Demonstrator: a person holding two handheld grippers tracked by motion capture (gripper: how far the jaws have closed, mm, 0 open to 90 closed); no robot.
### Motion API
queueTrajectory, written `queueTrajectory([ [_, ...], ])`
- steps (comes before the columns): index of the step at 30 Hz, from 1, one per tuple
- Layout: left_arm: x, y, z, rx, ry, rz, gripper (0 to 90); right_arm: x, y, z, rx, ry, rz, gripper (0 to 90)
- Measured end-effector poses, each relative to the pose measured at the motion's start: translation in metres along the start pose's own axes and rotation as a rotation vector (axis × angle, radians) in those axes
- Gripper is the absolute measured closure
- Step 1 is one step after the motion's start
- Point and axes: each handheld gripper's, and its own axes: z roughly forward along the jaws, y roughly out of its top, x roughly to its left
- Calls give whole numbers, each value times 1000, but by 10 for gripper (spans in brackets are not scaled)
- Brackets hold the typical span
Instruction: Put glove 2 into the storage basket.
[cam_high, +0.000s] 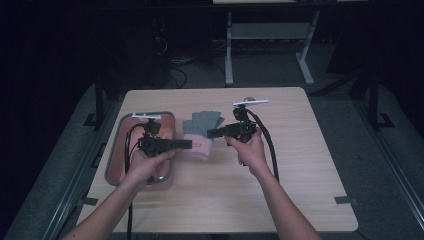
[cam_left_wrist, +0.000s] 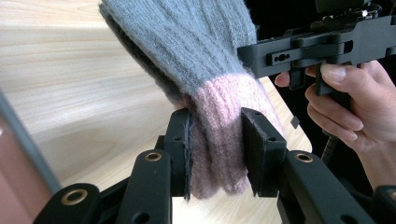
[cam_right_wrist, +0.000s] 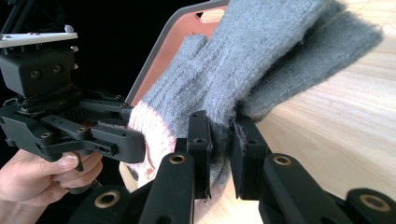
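In the high view, the left gripper (cam_high: 186, 145) and right gripper (cam_high: 212, 133) meet over a grey-and-pink knitted glove (cam_high: 201, 131) just beside the orange tray (cam_high: 122, 140) on the wooden surface (cam_high: 300, 165). In the left gripper view, its fingers (cam_left_wrist: 180, 154) are clamped on the pink cuff (cam_left_wrist: 219, 140), the glove raised off the surface. In the right gripper view, its fingers (cam_right_wrist: 200, 149) pinch the grey part of the glove (cam_right_wrist: 252, 60). Judged so, the pickup is done; carrying the glove to the tray, if that is the goal, remains.
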Motion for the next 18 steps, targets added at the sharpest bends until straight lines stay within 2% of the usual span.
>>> queueTrajectory([
  [18,15,0,-32,-34,33,-13,652,20,15,30,29,41,-27,791],
])
